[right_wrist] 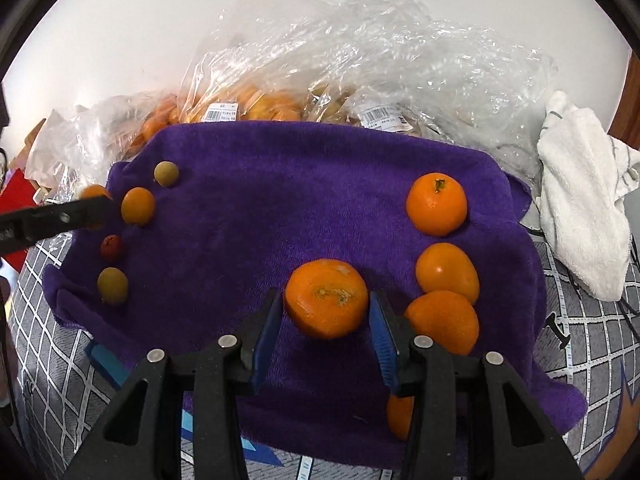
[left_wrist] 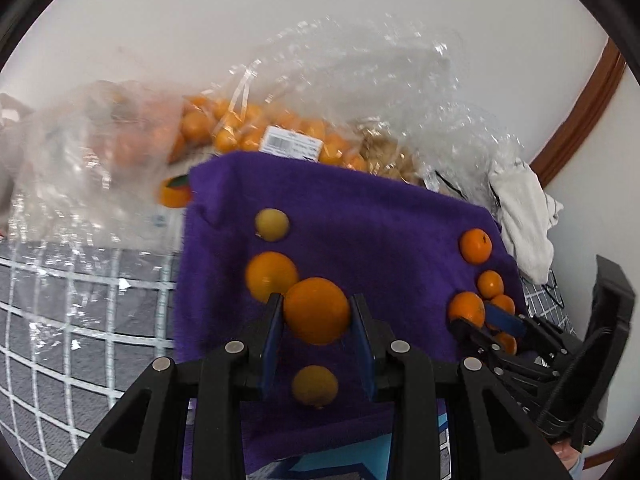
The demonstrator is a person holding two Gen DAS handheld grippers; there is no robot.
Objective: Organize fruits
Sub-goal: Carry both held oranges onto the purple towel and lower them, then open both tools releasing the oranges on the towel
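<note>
A purple towel (left_wrist: 360, 216) (right_wrist: 280, 184) lies on the bed. My left gripper (left_wrist: 316, 312) is shut on a small orange fruit (left_wrist: 317, 310) above the towel's left side, where an orange fruit (left_wrist: 271, 276) and two yellowish ones (left_wrist: 272, 224) (left_wrist: 315, 386) lie. My right gripper (right_wrist: 326, 308) is shut on a tangerine (right_wrist: 326, 298) next to a group of tangerines (right_wrist: 437, 204) (right_wrist: 447, 272) (right_wrist: 444, 320) on the towel's right side. In the right wrist view the left gripper (right_wrist: 94, 208) shows at far left, beside a small red fruit (right_wrist: 111, 247).
Clear plastic bags (left_wrist: 248, 120) (right_wrist: 360, 60) of oranges and other fruit lie behind the towel against the white wall. A white cloth (right_wrist: 580, 208) lies at the right. The grey checked bedcover (left_wrist: 80, 300) surrounds the towel.
</note>
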